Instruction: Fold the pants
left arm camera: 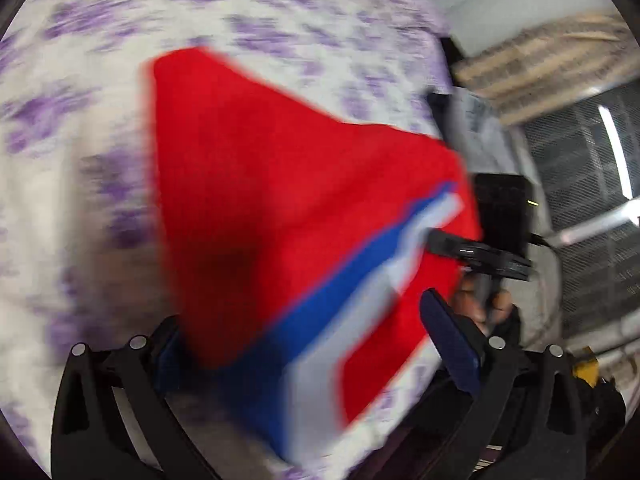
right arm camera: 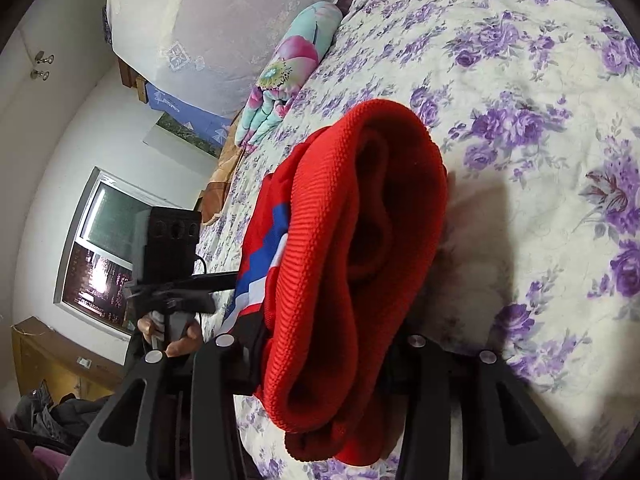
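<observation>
1. The red pants (right arm camera: 352, 264) hang bunched above the flowered bed (right arm camera: 540, 128), lifted off it.
2. The right tongs (right arm camera: 320, 360) are clamped on the thick red knit fold.
3. The left tongs (left arm camera: 316, 344) stand spread around the blue-and-white striped cloth; the frame is blurred, so their grip cannot be told.

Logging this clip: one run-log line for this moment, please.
step: mid-fold | red pants: lifted over floral bedspread | left gripper: blurred | right gripper: shut on waistband

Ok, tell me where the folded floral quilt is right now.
In the right wrist view, the folded turquoise-and-pink floral quilt lies upper left of centre, at the far edge of the purple-flowered bedspread, beyond the red knit pants.
</observation>
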